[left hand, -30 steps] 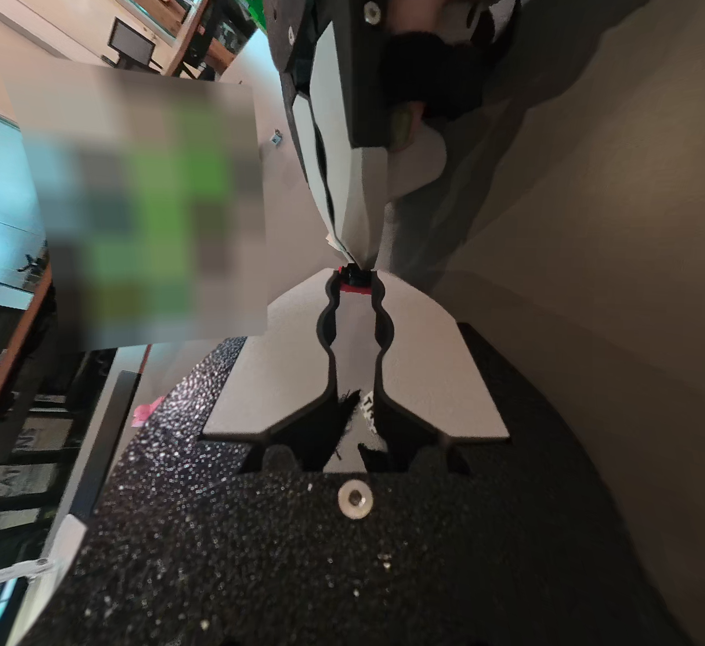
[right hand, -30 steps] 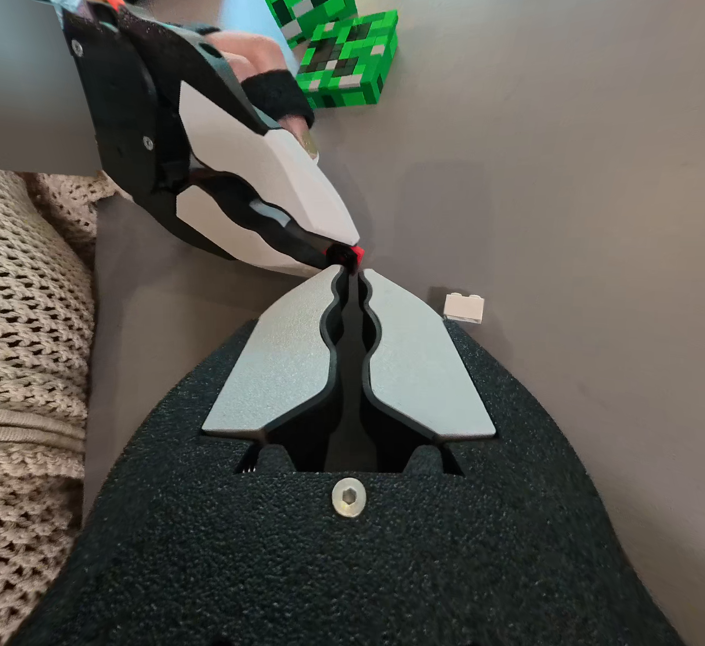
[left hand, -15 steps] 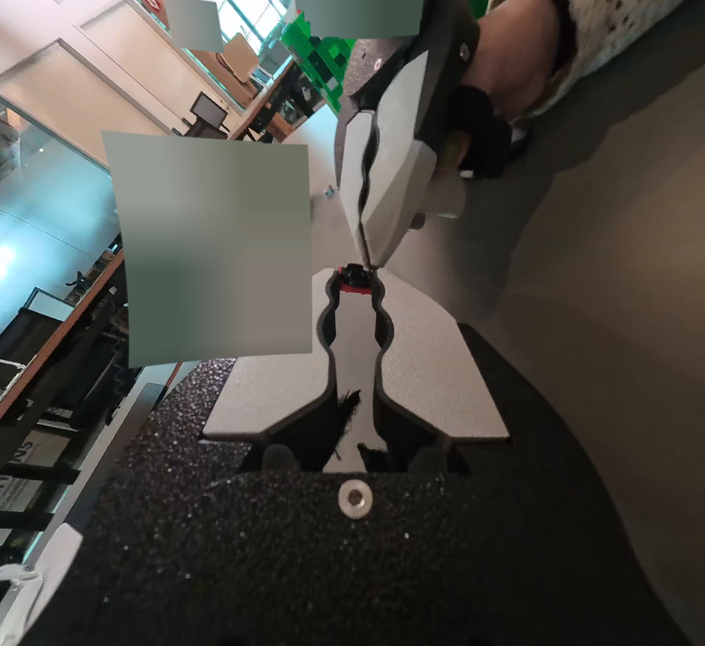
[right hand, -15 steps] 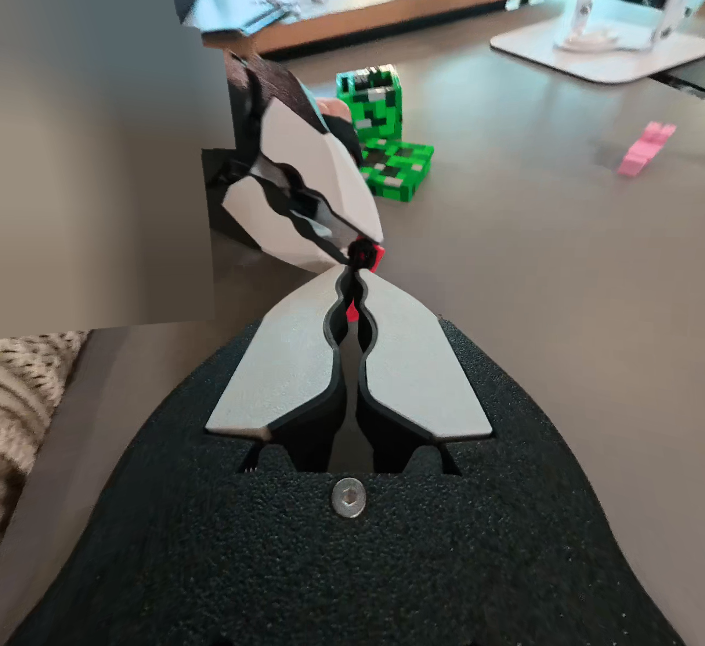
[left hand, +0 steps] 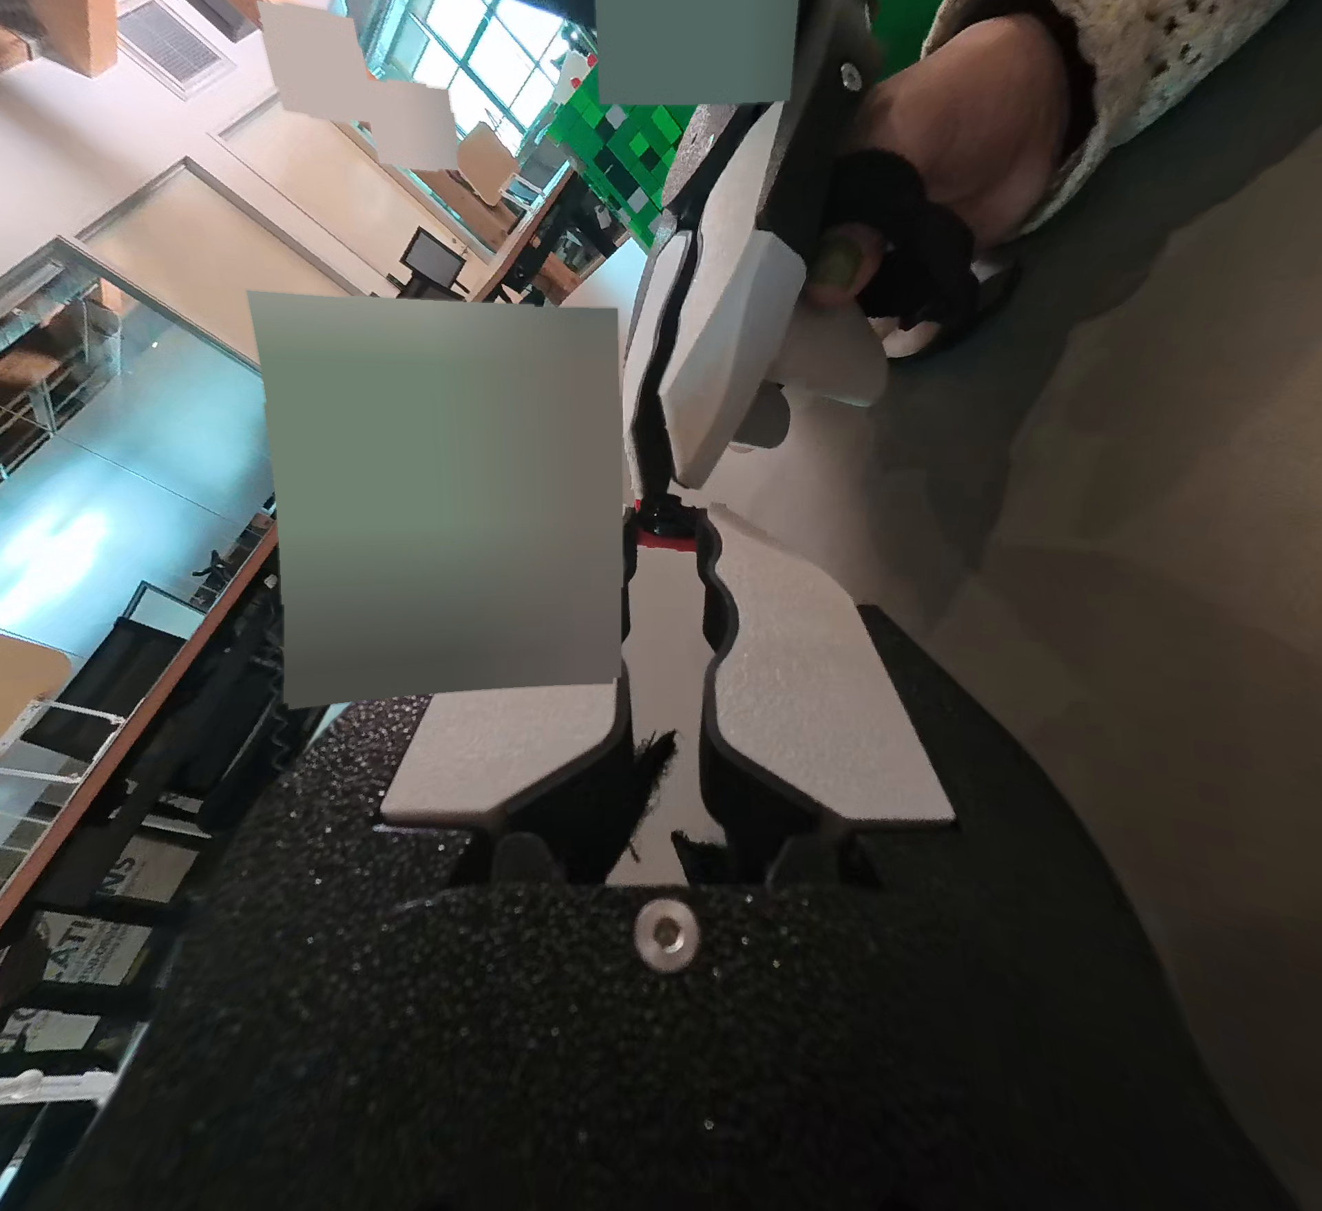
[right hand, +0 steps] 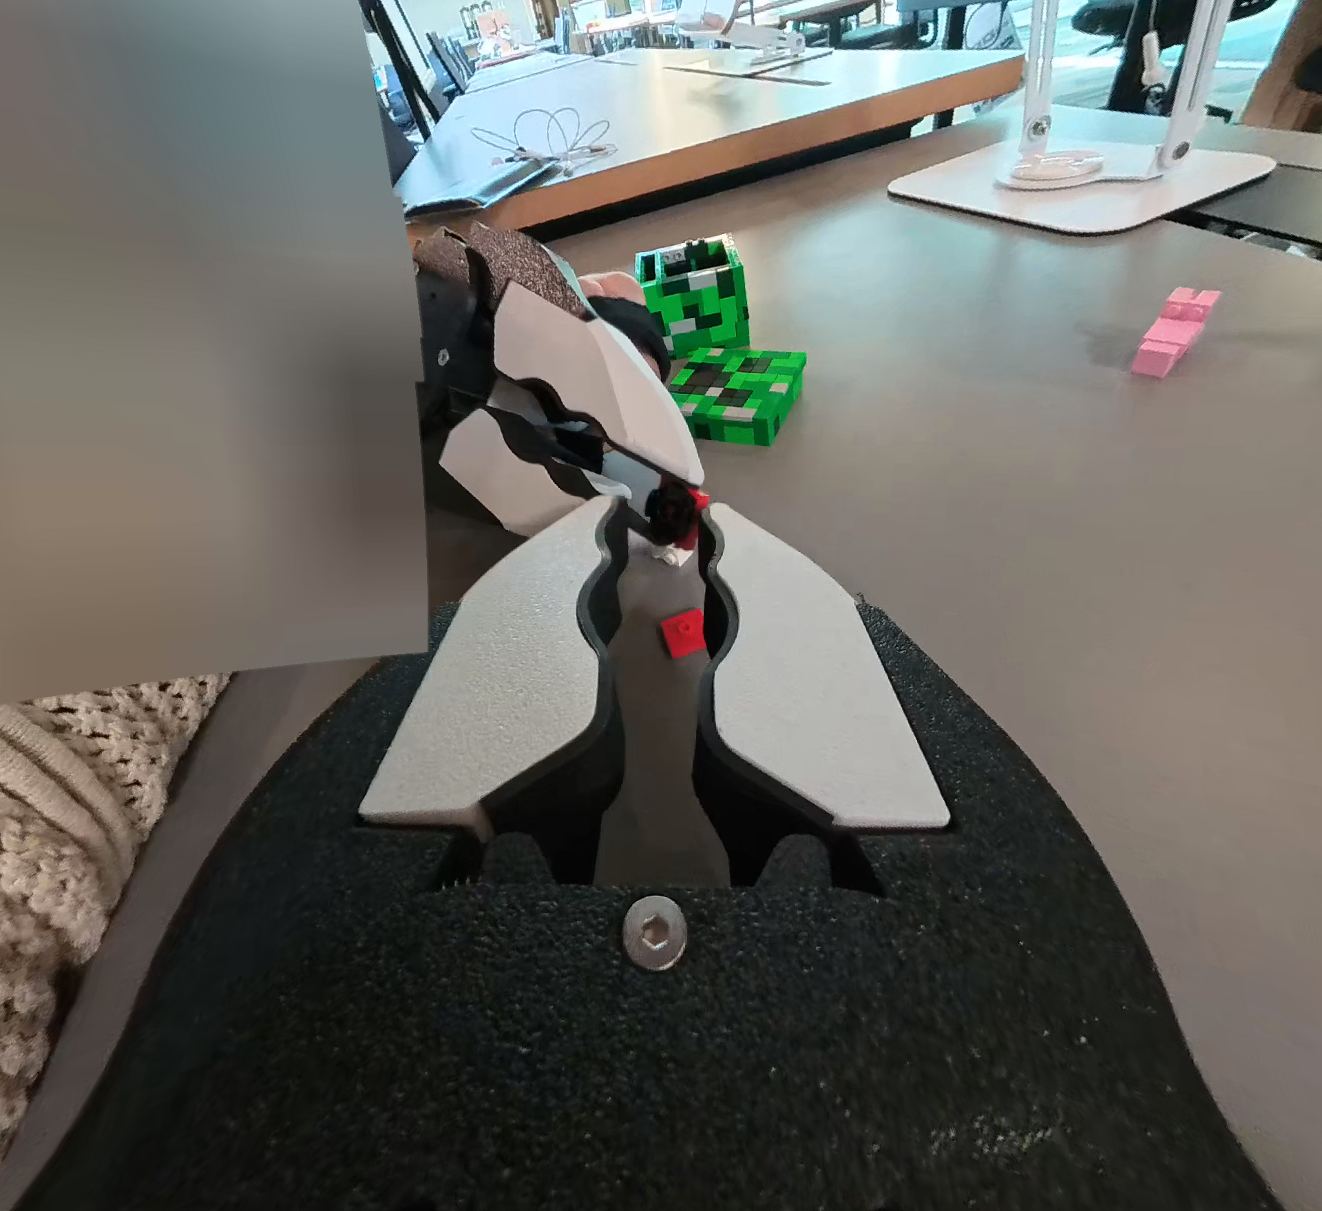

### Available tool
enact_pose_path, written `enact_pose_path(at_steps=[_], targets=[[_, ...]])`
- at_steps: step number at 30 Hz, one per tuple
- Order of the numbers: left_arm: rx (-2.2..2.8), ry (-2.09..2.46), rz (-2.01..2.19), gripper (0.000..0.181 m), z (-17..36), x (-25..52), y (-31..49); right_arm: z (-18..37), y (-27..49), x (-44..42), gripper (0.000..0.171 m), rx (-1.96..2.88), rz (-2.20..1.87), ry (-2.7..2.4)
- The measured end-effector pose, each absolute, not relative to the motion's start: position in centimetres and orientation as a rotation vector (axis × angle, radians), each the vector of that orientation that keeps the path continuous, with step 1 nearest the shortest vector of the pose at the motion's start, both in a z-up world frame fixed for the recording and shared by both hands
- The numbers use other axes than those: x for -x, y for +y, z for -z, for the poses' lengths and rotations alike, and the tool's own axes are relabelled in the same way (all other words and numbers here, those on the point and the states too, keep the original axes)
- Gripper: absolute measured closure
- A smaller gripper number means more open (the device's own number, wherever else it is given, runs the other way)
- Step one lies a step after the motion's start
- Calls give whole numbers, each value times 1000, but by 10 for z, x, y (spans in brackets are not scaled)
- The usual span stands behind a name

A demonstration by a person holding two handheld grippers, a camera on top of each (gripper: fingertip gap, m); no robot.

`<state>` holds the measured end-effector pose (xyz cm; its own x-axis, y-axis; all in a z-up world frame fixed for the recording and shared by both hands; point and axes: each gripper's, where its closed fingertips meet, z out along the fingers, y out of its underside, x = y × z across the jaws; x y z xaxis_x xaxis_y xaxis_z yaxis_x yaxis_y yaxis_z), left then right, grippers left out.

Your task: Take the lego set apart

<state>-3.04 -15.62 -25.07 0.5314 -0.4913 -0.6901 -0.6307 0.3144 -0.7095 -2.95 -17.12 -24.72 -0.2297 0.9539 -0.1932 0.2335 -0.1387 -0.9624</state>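
My left gripper (left hand: 665, 526) is shut on a small black and red lego piece (left hand: 665, 529), held above the grey table. It also shows in the right wrist view (right hand: 679, 486), coming in from the left with that piece (right hand: 672, 511) at its tips. My right gripper (right hand: 662, 518) has its jaws parted, one tip on each side of the piece. It points down at the piece in the left wrist view (left hand: 662, 490). A loose red lego tile (right hand: 683, 633) shows between my right fingers, below the piece. A small white bit (right hand: 669, 554) lies just under the tips.
A green pixel-pattern lego box (right hand: 694, 297) and a flat green lego panel (right hand: 737, 397) stand on the table (right hand: 1001, 533) behind the grippers. A pink lego piece (right hand: 1173, 332) lies at the right. A white stand base (right hand: 1073, 182) is at the back right.
My right gripper's jaws have parted. A red tile has come off the piece and dropped below it. Both grippers have tilted up, so the views show more of the room.
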Motion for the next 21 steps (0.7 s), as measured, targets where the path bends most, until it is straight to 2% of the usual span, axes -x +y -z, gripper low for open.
enact_pose_path(at_steps=[6,11,16,21], targets=[[1390,1095,-71,166,258,31,-156,254,-175,30,145,1409,-1404,-1516],[1553,1154,-43,166,285,34,-154,279,-180,31,126,1546,-1275,-1648],[1658,1185,-27,166,300,35,-154,285,-176,30,139,1617,-1244,-1643],[1673,1217,-33,166,305,34,-157,297,-175,30,135,1681,-1147,-1684]])
